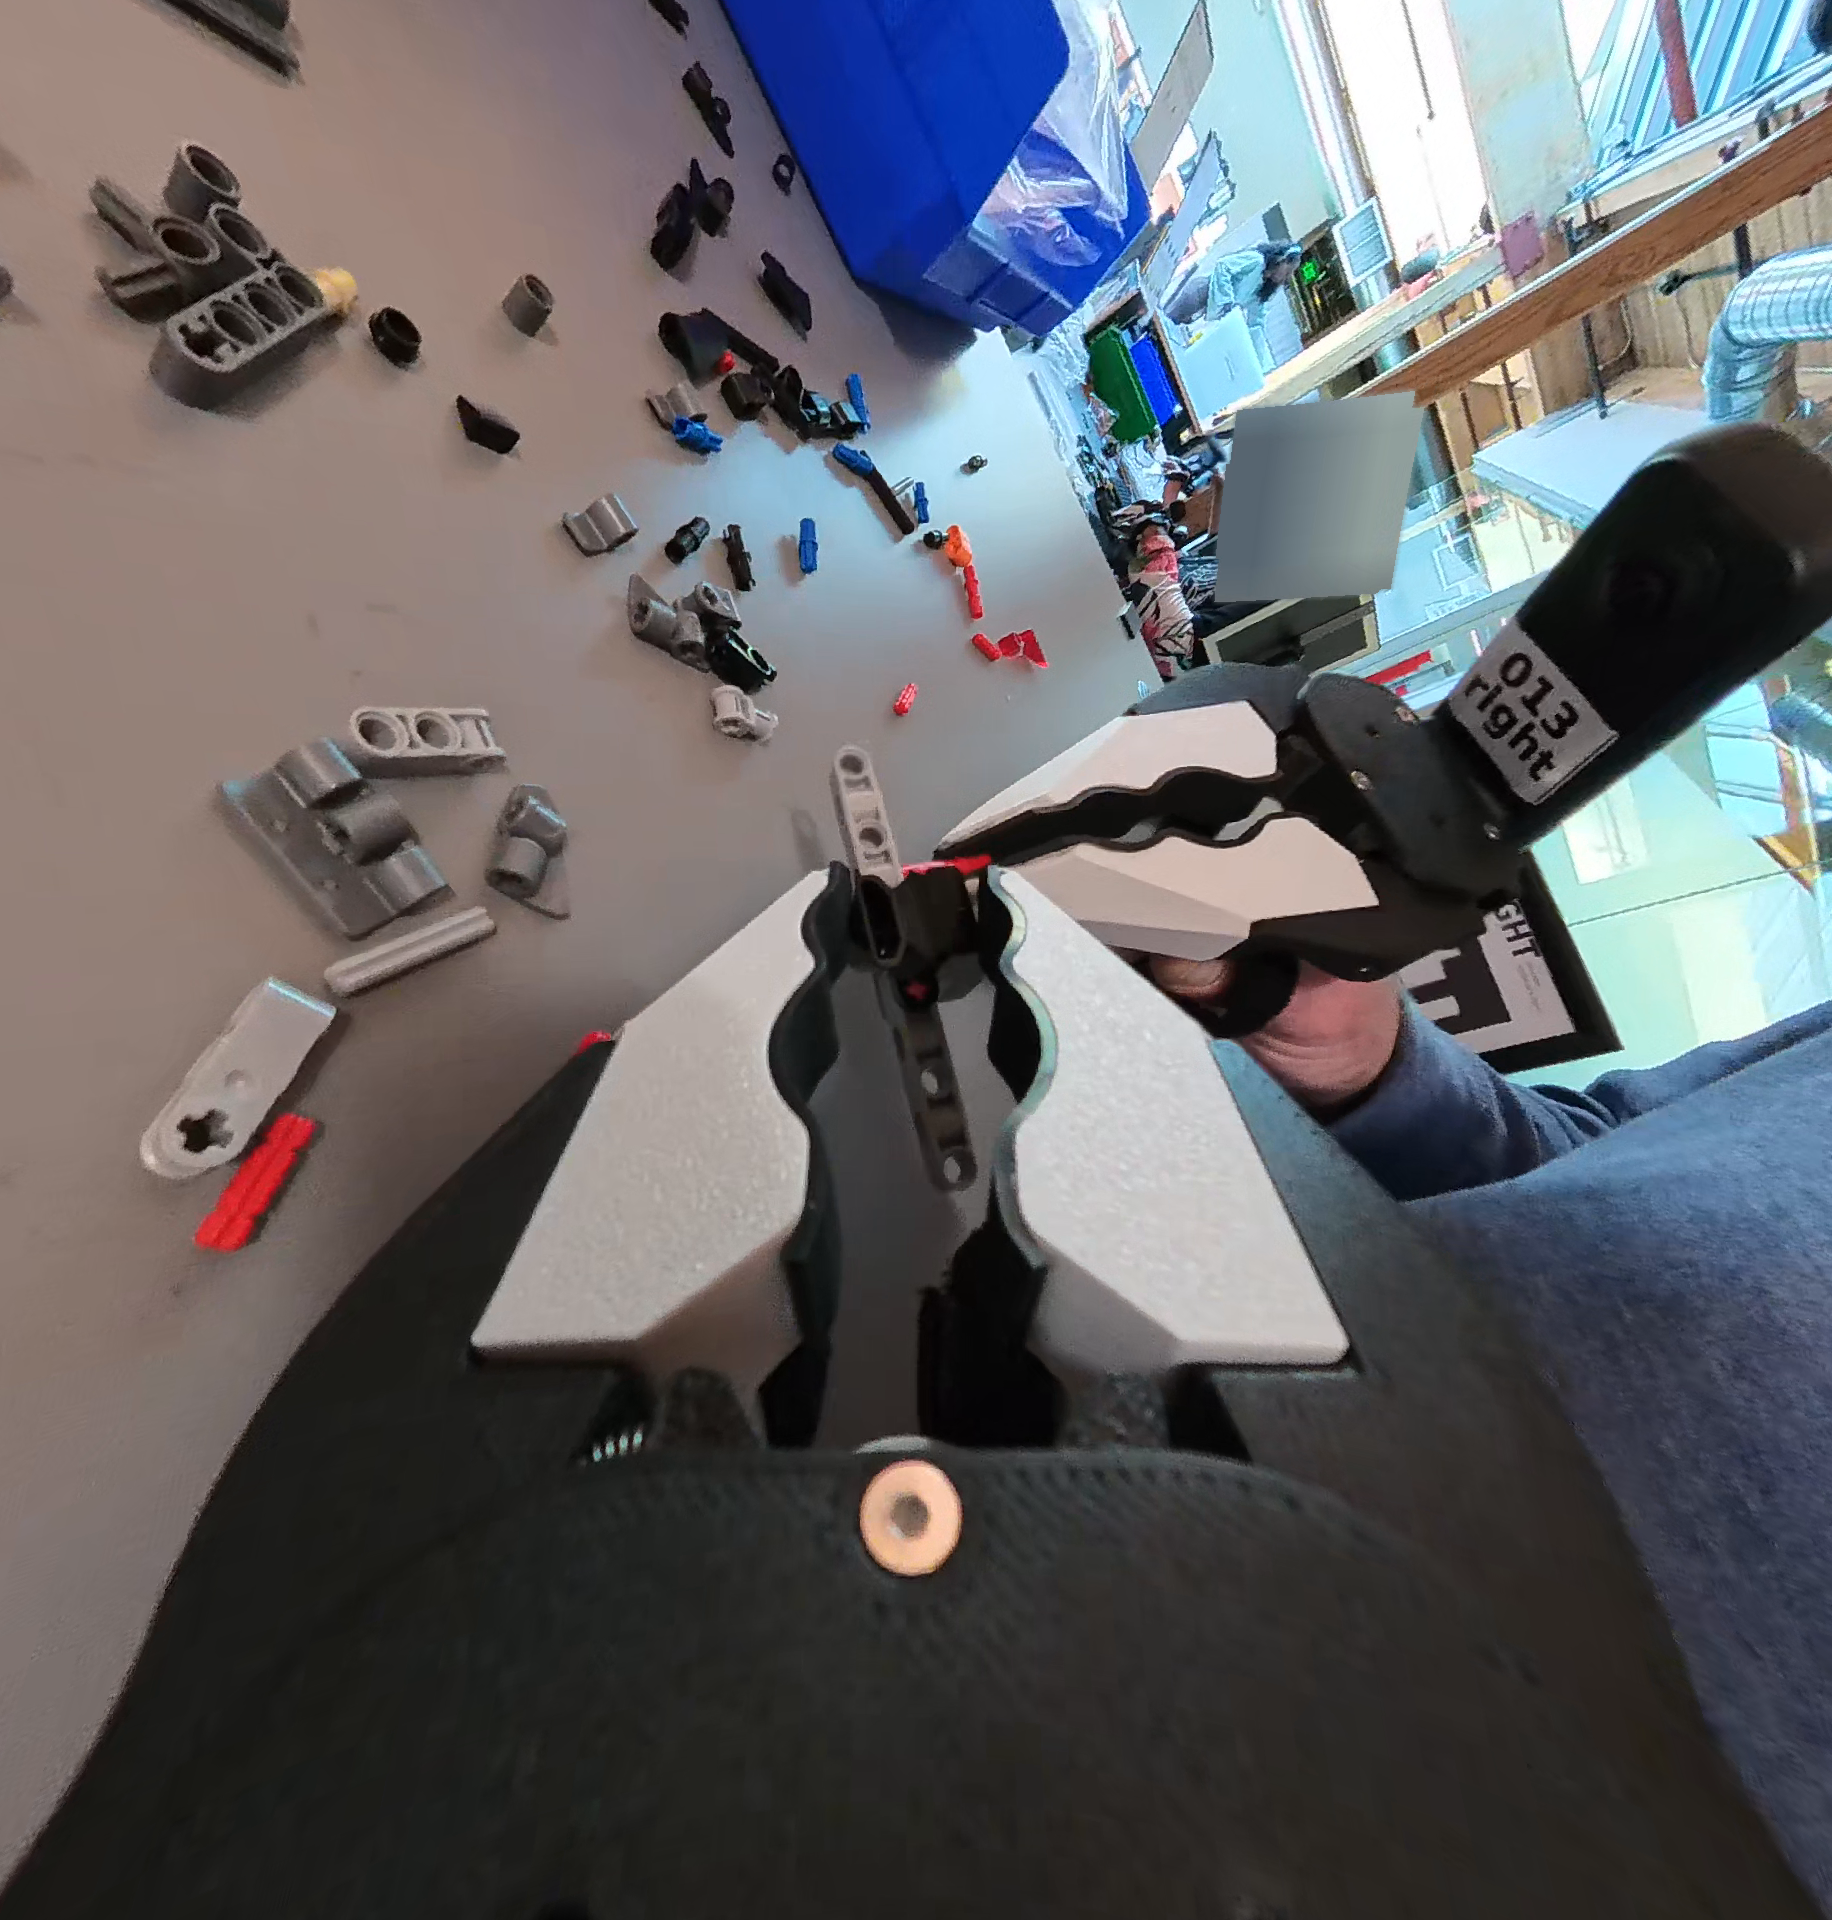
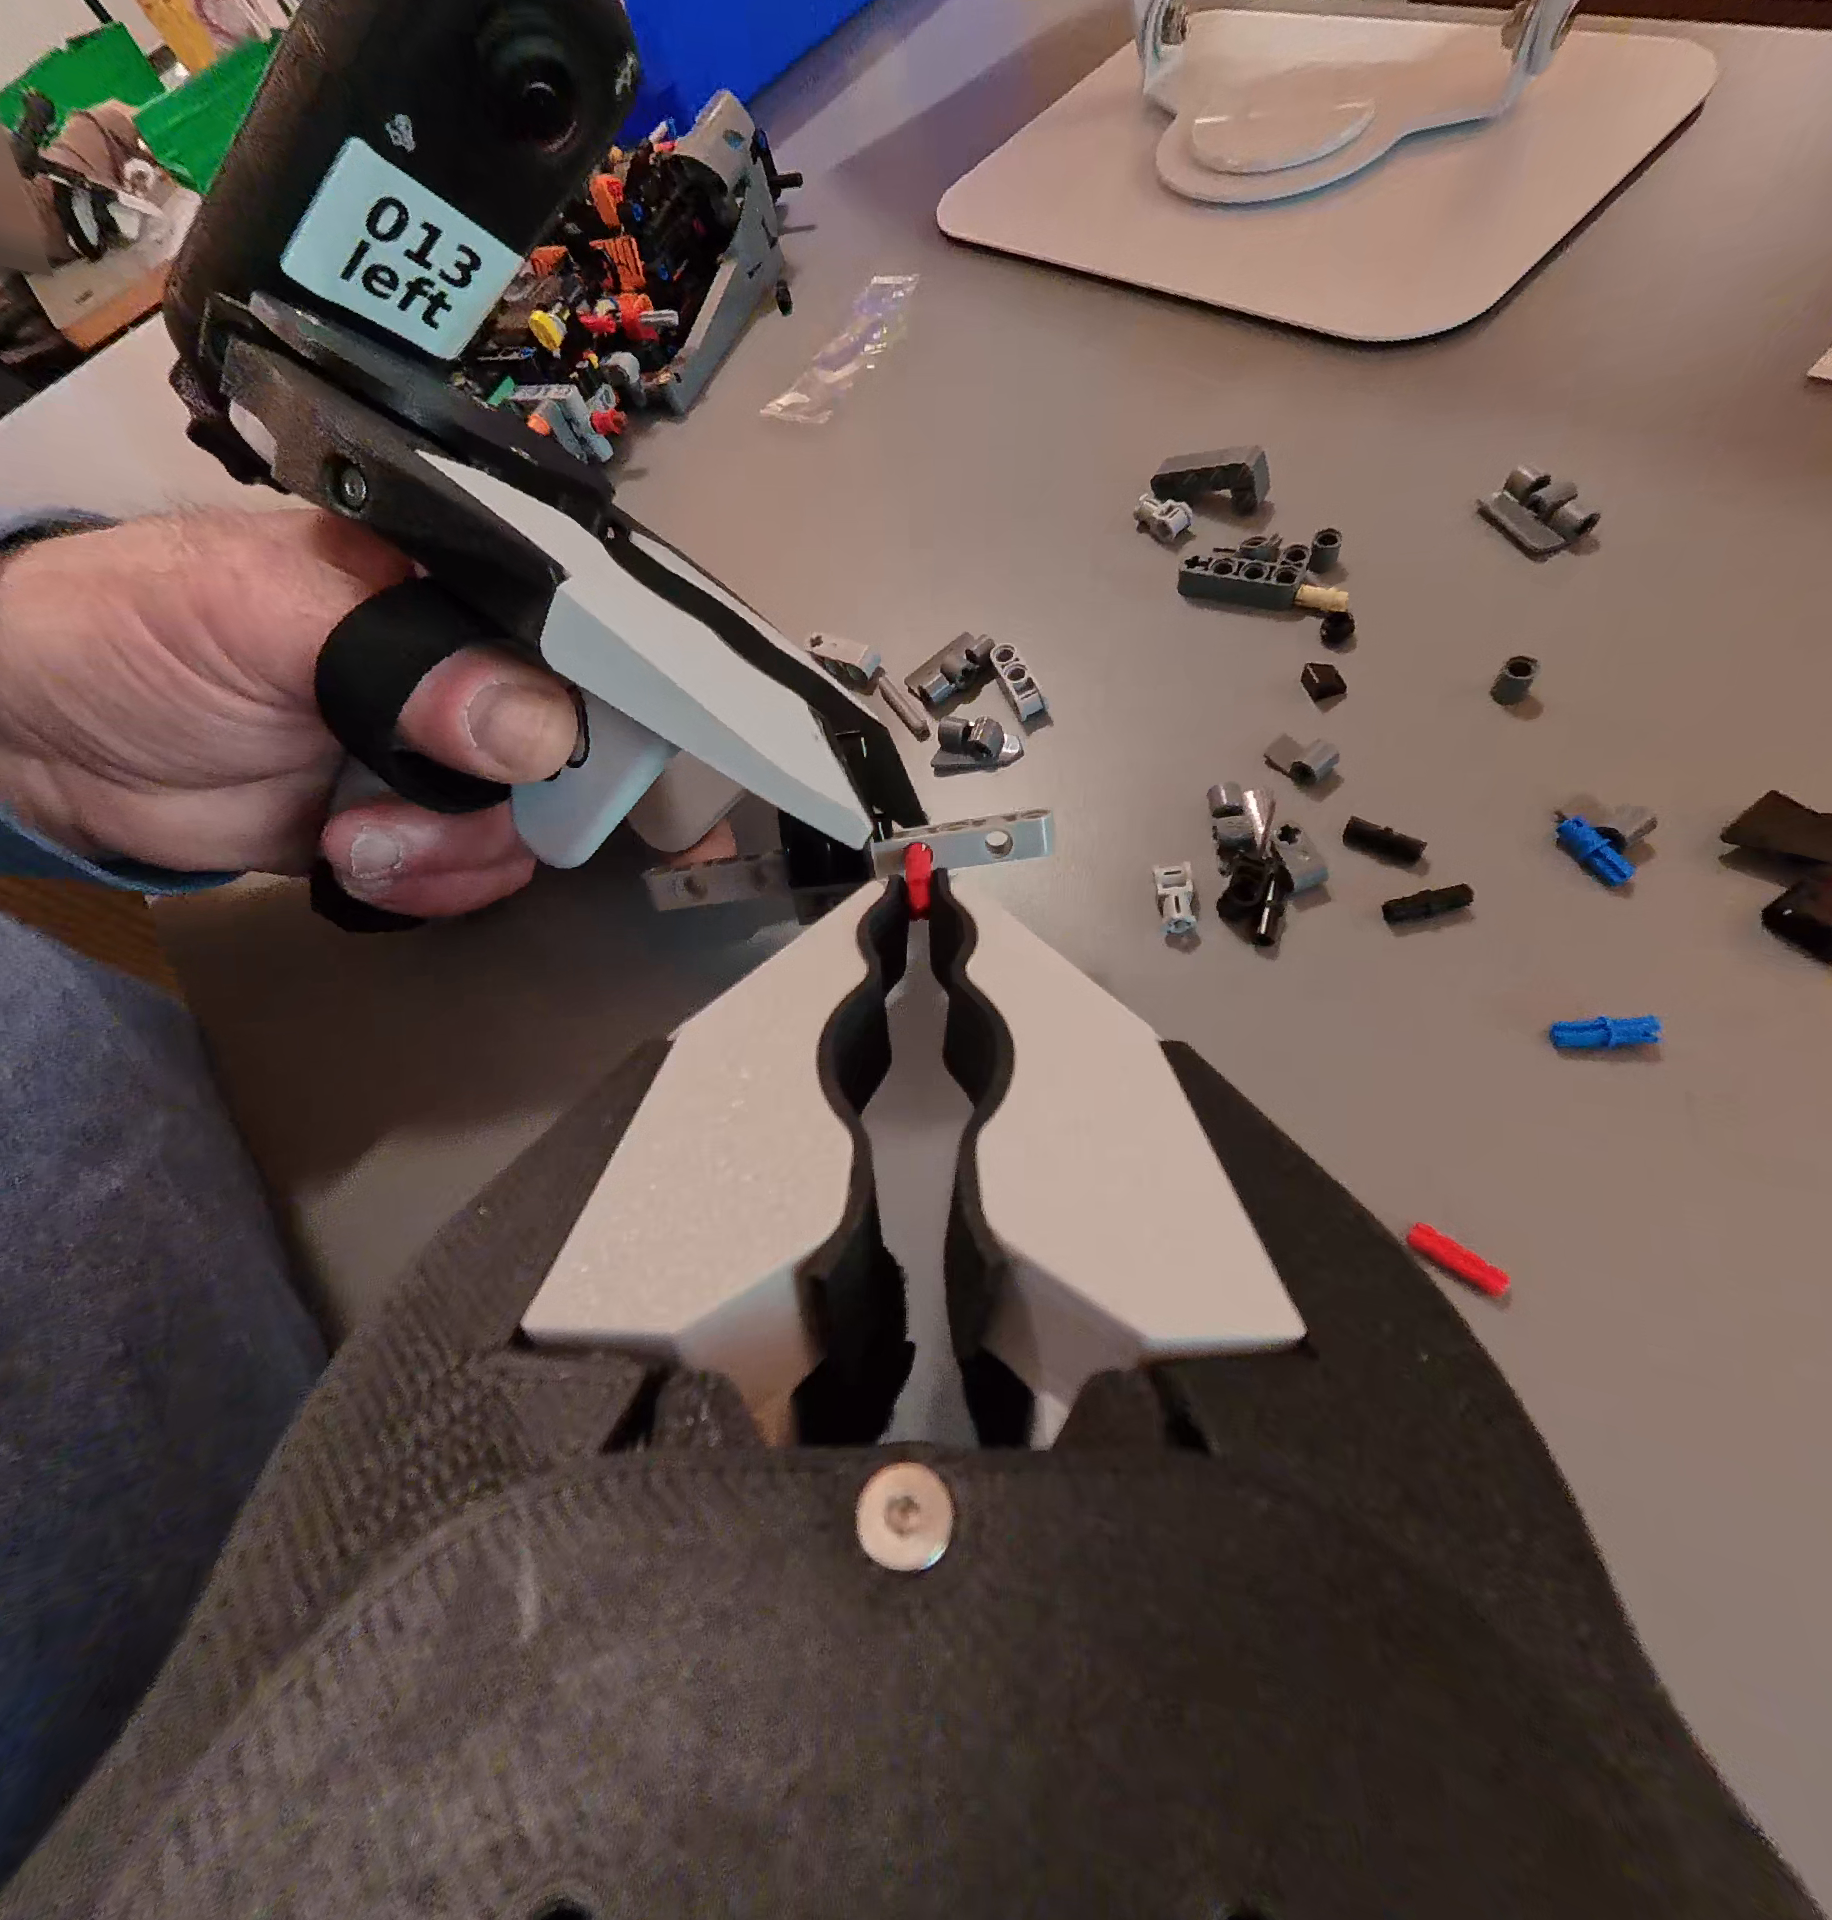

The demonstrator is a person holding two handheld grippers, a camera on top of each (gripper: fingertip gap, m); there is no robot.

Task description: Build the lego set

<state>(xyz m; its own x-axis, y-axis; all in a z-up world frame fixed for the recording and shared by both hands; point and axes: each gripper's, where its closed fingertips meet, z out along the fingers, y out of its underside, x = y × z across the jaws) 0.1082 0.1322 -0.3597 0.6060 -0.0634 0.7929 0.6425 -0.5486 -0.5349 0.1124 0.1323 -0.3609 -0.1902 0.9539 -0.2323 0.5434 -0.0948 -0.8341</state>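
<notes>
Above the grey bench (image 2: 1151, 1091), your two hand-held grippers meet tip to tip. Your left hand-held gripper (image 1: 907, 914) is clenched on a small black and grey lego assembly (image 1: 896, 925): a black block sits between its fingertips, with a light grey holed beam (image 2: 969, 836) sticking out on the far side and a darker holed beam (image 1: 933, 1091) running back between the fingers toward the camera. Your right hand-held gripper (image 2: 917, 904) is pinched on a short red pin (image 2: 919, 878), and the pin's free end touches the light grey beam just where it leaves the black block. In the left wrist view the right hand-held gripper comes in from the right, its tips against the assembly; your hand (image 1: 1296, 1039) wraps its handle, in a blue sleeve (image 1: 1618, 1247).

Loose parts are scattered across the bench beyond: grey connectors and beams (image 2: 1255, 571), black pins (image 2: 1426, 902), blue pins (image 2: 1605, 1032) and a lone red pin (image 2: 1457, 1259) near your right hand-held gripper. A larger, partly built model (image 2: 673, 270) with many coloured pieces stands far back, behind the left hand-held gripper, beside a clear plastic bag (image 2: 850, 343). A blue bin (image 1: 943, 135) sits at the bench's far edge, and a pale flat stand base (image 2: 1338, 218) lies at the upper right.
</notes>
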